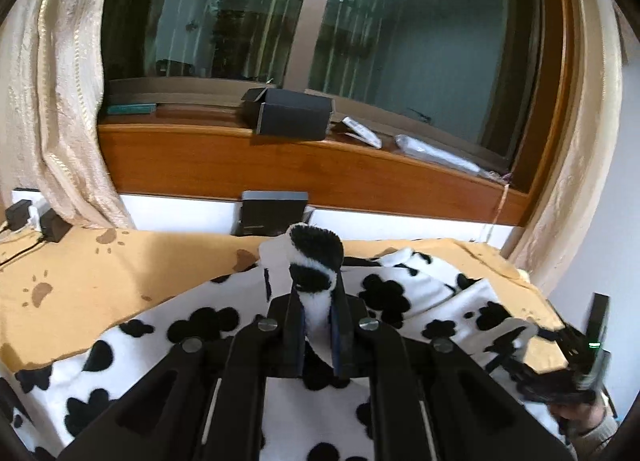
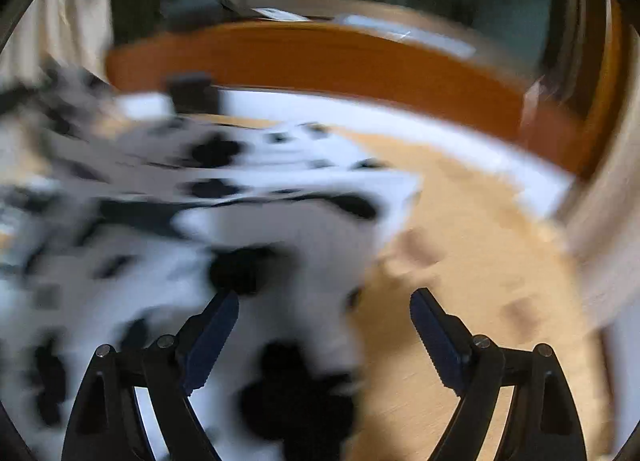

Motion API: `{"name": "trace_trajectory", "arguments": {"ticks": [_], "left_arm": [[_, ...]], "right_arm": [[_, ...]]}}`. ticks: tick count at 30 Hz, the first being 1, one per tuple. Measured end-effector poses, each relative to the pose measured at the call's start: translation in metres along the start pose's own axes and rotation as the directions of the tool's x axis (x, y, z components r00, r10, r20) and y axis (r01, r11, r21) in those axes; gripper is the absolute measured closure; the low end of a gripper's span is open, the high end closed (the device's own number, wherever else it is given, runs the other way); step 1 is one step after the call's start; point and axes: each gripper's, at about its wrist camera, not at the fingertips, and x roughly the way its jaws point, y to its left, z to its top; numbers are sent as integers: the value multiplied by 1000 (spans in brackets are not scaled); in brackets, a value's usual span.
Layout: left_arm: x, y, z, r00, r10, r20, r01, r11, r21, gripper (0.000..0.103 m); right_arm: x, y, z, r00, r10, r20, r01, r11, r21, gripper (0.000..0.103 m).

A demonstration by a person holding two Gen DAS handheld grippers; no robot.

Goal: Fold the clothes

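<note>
A white fleece garment with black blotches (image 1: 224, 325) lies spread over a tan sheet with brown paw prints (image 1: 80, 273). My left gripper (image 1: 316, 301) is shut on a bunched fold of this garment, which sticks up between the fingers. In the left wrist view my right gripper (image 1: 568, 377) shows blurred at the lower right, by the garment's edge. The right wrist view is motion-blurred: my right gripper (image 2: 324, 313) is open above the garment's right edge (image 2: 280, 221), with nothing between its fingers.
A wooden windowsill (image 1: 304, 157) runs behind the bed with a dark box (image 1: 294, 113) and papers on it. Beige curtains (image 1: 52, 101) hang at both sides. Chargers (image 1: 24, 213) and cables sit at the far left. A black box (image 1: 272, 213) stands at the bed's far edge.
</note>
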Motion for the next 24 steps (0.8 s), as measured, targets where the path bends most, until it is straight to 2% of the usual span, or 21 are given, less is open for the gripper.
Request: {"name": "trace_trajectory", "arguments": {"ticks": [4,6,8,10,14,16,18,19,21,24], "left_arm": [[-2,-2,-1,999,-54,2,54,998,18,91],[2,-7,-6,997,-58,-45,61,997,54,89],[7,-14,-13,993,-48,-105,59,993,102,89],[11,-23,-31,981,-1,-195,36,983,179,89],[5,-25,-70,932,87,-351,12,963,270,88],[-2,-19,-89,905,111,-411,11,959,284,77],[-12,-15,-104,881,172,-441,-22,945,326,54],[-17,-12,-109,872,197,-447,-36,939,343,51],[-28,-6,-112,864,218,-453,-52,935,350,40],[-41,2,-104,876,202,-439,-64,949,309,36]], "right_arm": [[2,-18,-4,997,-68,-36,68,998,7,14],[3,-27,-6,993,-102,-54,102,995,9,13],[4,-36,-8,988,-135,-72,136,991,11,9],[6,-45,-10,982,-169,-90,170,985,12,9],[8,-63,-14,964,-234,-127,238,971,12,7],[2,-70,-15,971,-197,-133,202,979,25,7],[-5,-76,-16,981,-141,-135,148,988,41,7],[-8,-79,-16,984,-113,-136,120,992,49,7],[-15,-84,-17,989,-56,-137,66,996,65,7],[-32,-94,-11,996,10,-86,2,989,145,7]]}}
